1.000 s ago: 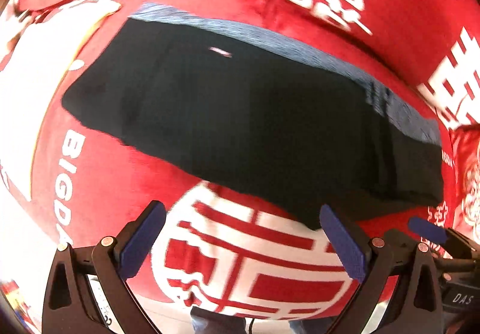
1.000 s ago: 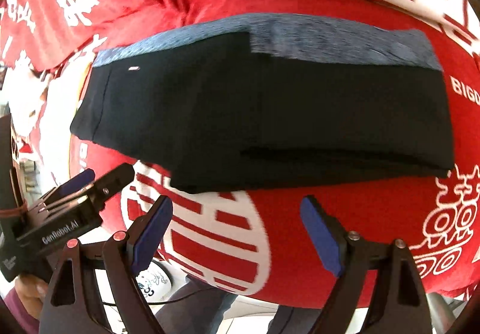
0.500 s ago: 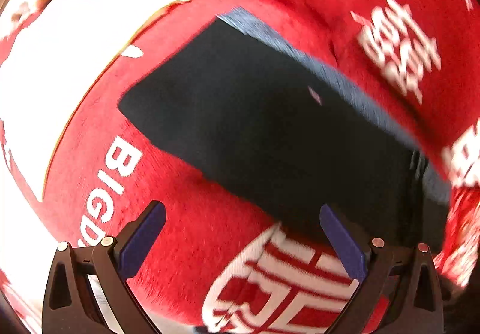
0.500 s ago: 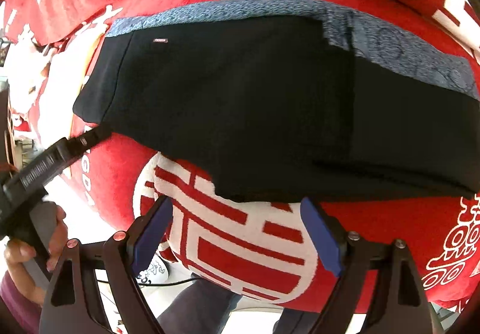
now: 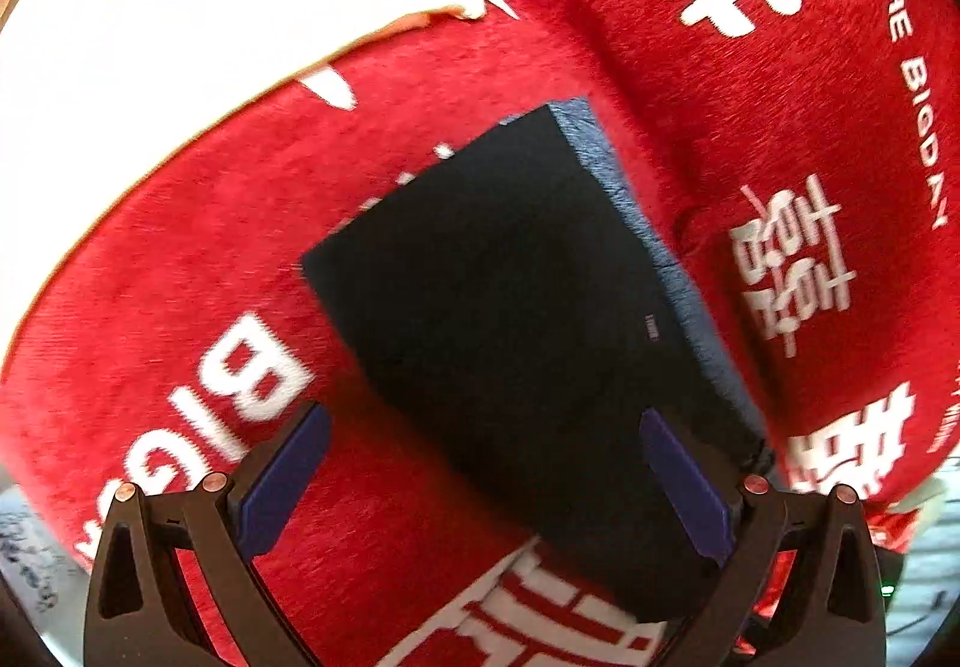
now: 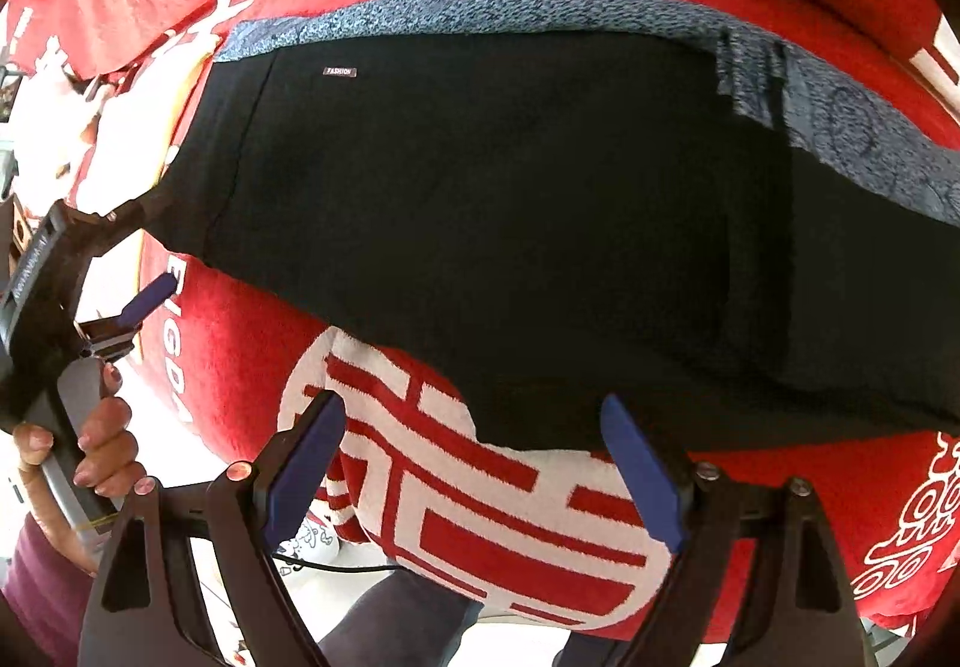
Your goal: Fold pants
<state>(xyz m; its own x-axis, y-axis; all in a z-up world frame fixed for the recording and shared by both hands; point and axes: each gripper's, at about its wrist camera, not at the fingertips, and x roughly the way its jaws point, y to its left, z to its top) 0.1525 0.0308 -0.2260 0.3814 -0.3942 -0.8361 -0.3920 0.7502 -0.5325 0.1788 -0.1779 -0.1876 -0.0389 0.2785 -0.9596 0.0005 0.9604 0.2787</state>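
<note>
On the plush red blanket [image 6: 252, 343] lie the folded black pants [image 6: 510, 211], long axis crosswise, blue-grey edge farthest. Left gripper [image 5: 486, 481] and right gripper [image 6: 474, 469] gape wide, holding nothing.

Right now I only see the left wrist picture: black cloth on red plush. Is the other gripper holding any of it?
Observer: No. The right gripper is open and clamps nothing; it sits at the near edge of the pants.
Operator: What's that tiny tag on the cloth?
Observer: In the right wrist view the tag reads FASHION.
Operator: Who holds my gripper?
Observer: A hand grips the handle of the left gripper, which is open at the pants' left end.
</note>
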